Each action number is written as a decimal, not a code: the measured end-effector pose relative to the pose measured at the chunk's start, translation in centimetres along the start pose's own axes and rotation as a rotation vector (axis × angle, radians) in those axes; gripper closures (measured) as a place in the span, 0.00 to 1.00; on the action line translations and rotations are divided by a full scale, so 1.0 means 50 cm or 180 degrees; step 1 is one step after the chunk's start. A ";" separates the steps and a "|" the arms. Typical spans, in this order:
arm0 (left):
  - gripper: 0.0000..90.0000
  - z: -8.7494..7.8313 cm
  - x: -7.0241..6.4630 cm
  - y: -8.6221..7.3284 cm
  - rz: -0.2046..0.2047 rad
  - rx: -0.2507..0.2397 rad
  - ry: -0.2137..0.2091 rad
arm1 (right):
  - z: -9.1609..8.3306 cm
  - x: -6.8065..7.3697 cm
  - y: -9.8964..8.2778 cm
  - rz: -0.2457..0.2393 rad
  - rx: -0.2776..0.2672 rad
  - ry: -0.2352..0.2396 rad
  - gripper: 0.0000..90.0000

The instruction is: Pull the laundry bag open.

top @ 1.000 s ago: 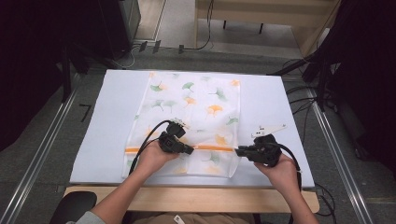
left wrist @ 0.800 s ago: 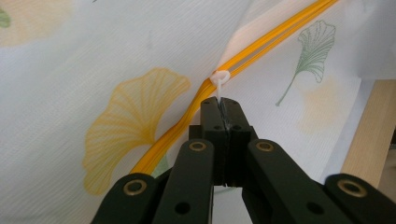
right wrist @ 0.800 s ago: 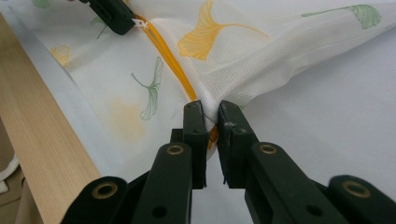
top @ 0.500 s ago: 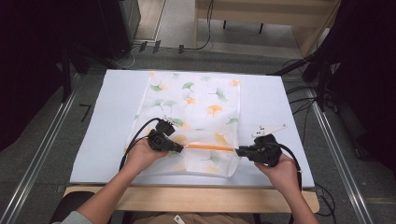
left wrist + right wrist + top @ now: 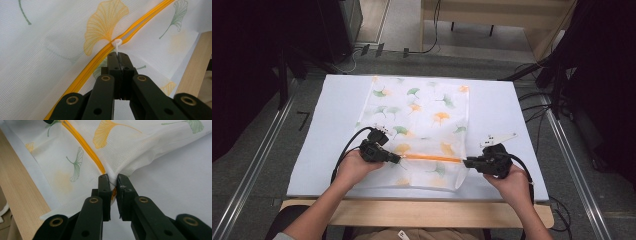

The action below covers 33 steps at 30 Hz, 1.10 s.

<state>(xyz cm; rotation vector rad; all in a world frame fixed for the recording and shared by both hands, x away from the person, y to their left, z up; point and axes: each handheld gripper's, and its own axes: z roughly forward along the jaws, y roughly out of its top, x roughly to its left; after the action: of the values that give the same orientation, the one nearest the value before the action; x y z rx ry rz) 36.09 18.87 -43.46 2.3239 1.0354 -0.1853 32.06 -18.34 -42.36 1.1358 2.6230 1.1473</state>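
A white mesh bag [image 5: 422, 115] printed with green and orange ginkgo leaves lies flat on the white table cover [image 5: 332, 130]. An orange zipper [image 5: 432, 158] runs across the bag's near end. My left gripper [image 5: 398, 159] is shut on the zipper's small white pull [image 5: 117, 43], which stands just beyond its tips [image 5: 119, 53]. Past the pull the zipper [image 5: 150, 15] shows as two orange tracks side by side. My right gripper [image 5: 465, 162] is shut on the bag's edge at the zipper's right end [image 5: 113, 178], and the mesh [image 5: 140, 150] puckers there.
The table's wooden front edge [image 5: 412, 212] runs just behind both hands. Metal rails [image 5: 257, 160] flank the table. Cables [image 5: 537, 107] lie on the floor at the right, and dark equipment stands at both sides.
My left gripper has slid leftward along the zipper with the pull, and a longer orange stretch now shows between the two grippers. The right gripper has stayed put.
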 end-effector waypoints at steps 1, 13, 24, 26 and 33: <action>1.00 0.001 0.000 0.000 0.0004 -0.0001 -0.0010 | 0.000 0.000 0.000 0.0000 0.0004 -0.0004 0.94; 1.00 0.008 0.002 -0.002 -0.0035 0.0054 -0.0016 | 0.000 0.000 -0.001 0.0011 0.0009 -0.0006 0.94; 1.00 -0.005 0.019 -0.012 -0.0109 0.0067 -0.0020 | 0.000 -0.002 -0.002 -0.0012 0.0014 -0.0007 0.94; 1.00 -0.012 0.023 -0.017 -0.0104 0.0059 -0.0009 | 0.000 -0.002 -0.003 -0.0003 0.0016 -0.0005 0.94; 1.00 -0.040 0.049 -0.045 -0.0205 0.0051 0.0052 | 0.002 -0.004 -0.004 0.0017 0.0032 -0.0008 0.94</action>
<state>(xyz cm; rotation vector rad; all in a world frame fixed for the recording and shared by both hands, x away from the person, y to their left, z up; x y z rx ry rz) 35.94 22.75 -43.70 2.3116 1.1216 -0.2008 32.11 -18.48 -42.62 1.1460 2.6283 1.1342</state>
